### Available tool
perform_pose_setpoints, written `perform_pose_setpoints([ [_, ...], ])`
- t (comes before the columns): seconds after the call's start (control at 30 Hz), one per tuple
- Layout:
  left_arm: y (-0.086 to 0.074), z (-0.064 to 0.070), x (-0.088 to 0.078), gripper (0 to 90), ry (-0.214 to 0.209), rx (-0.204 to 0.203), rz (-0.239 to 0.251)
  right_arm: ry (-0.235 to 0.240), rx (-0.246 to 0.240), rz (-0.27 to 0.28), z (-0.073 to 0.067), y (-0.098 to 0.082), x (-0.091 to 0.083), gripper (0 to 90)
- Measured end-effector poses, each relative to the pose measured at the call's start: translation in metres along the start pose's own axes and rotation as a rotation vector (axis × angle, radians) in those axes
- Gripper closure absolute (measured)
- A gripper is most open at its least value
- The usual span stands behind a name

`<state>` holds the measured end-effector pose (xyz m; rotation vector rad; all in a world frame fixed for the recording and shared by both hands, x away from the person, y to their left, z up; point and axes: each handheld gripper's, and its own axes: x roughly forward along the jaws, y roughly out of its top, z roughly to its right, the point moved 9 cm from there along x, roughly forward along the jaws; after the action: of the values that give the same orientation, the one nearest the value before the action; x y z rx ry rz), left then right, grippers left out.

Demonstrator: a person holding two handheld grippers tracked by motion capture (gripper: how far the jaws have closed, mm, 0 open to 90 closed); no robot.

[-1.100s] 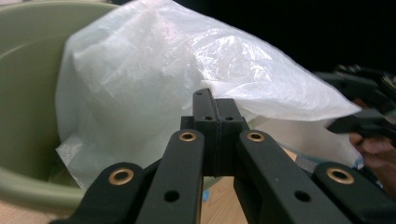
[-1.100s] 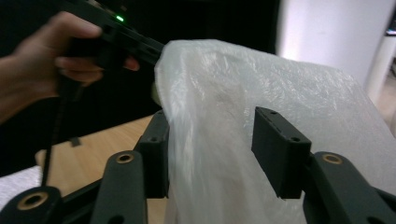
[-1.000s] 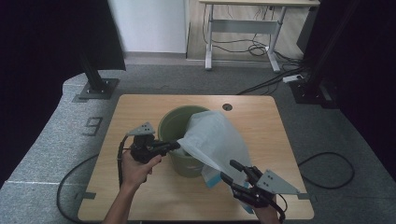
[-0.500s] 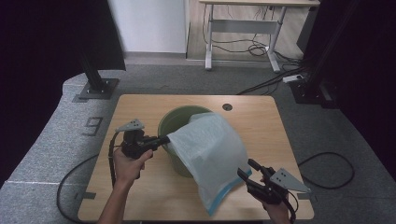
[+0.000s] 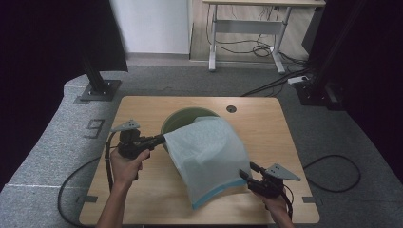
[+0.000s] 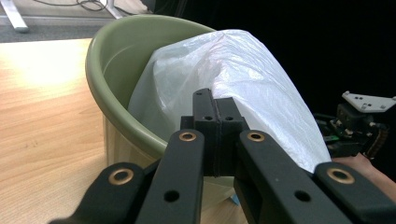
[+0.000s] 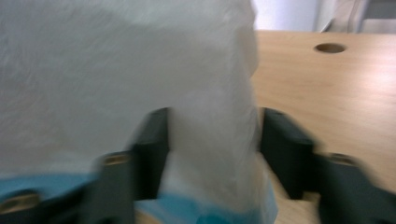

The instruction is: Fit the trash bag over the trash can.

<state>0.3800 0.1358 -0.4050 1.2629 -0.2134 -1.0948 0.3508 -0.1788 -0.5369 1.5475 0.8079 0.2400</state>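
Wooden table (image 5: pixel 142 199), bare toward front edge. Green bin (image 5: pixel 183 118) mid-table; white liner bag (image 5: pixel 209 156) draped over its rim, blue hem toward right gripper (image 5: pixel 248 173). Left gripper (image 5: pixel 161 139) clenched on bag edge at rim. Right jaws just been closing, bag fold between them, not pressing yet.

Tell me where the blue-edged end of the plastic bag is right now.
In the high view the plastic bag drapes from the green bin toward the table's near edge; its blue-edged end lies beside the right gripper.

Tool (image 6: pixel 216 140) clamped on white bag (image 6: pixel 243 79) over green bin (image 6: pixel 116 60)
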Motion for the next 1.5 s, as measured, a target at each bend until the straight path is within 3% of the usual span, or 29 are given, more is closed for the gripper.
perform_pose_setpoints([
  [0.07,0.0,0.0,0.0,89.5,0.0,0.0,0.0,0.019,-0.019,-0.011,-0.001,-0.003,0.001,71.4],
  [0.1,0.0,0.001,0.001,89.5,-0.002,0.001,0.0,0.019,-0.019,-0.011,-0.001,-0.003,0.001,71.4],
  [0.17,0.001,0.002,0.002,89.5,-0.003,0.005,-0.002,0.033,-0.028,-0.011,-0.003,-0.001,-0.001,85.2],
  [0.2,0.0,0.003,0.005,89.5,-0.008,0.009,-0.007,0.037,-0.027,0.015,-0.003,0.008,-0.007,88.6],
  [0.37,-0.001,0.009,0.015,89.4,-0.025,0.025,-0.026,0.039,-0.024,0.069,-0.001,0.031,-0.023,88.7],
  [0.5,0.0,0.011,0.027,87.8,-0.034,0.031,-0.035,0.04,-0.008,0.15,0.003,0.067,-0.047,88.7],
  [0.53,0.0,0.011,0.03,87.8,-0.036,0.031,-0.039,0.04,-0.008,0.15,0.003,0.067,-0.047,88.7],
  [0.57,0.001,0.011,0.033,85.5,-0.036,0.031,-0.04,0.041,-0.011,0.184,0.001,0.084,-0.054,88.8],
  [0.6,0.0,0.012,0.035,85.5,-0.035,0.036,-0.044,0.041,-0.011,0.184,0.001,0.084,-0.054,88.8],
  [0.63,0.0,0.012,0.035,80.2,-0.031,0.042,-0.046,0.048,-0.019,0.209,-0.002,0.098,-0.059,88.7],
  [0.77,0.0,0.007,0.024,65.7,-0.029,0.04,-0.024,0.036,-0.044,0.228,-0.006,0.118,-0.062,88.7],
  [0.83,0.001,0.003,0.007,61.0,-0.026,0.042,0.012,0.023,-0.046,0.23,-0.006,0.123,-0.062,88.7],
  [1.0,0.0,0.0,-0.011,54.7,-0.023,0.065,0.01,-0.022,-0.051,0.202,-0.002,0.126,-0.059,88.7],
  [1.03,-0.001,0.002,-0.015,52.5,-0.019,0.088,0.004,-0.026,-0.056,0.199,-0.002,0.127,-0.059,88.7],
  [1.17,-0.003,0.003,-0.022,49.0,-0.012,0.129,-0.008,-0.042,-0.06,0.202,0.001,0.129,-0.062,88.7],
  [1.3,-0.004,0.003,-0.029,47.6,-0.011,0.139,-0.001,-0.047,-0.054,0.203,0.004,0.129,-0.063,88.7],
  [1.47,0.003,0.013,-0.027,45.4,-0.016,0.153,0.012,-0.037,-0.05,0.207,0.002,0.13,-0.061,88.7],
  [1.5,0.007,0.021,-0.024,45.2,-0.024,0.173,0.01,-0.027,-0.054,0.207,-0.003,0.131,-0.058,88.7],
])
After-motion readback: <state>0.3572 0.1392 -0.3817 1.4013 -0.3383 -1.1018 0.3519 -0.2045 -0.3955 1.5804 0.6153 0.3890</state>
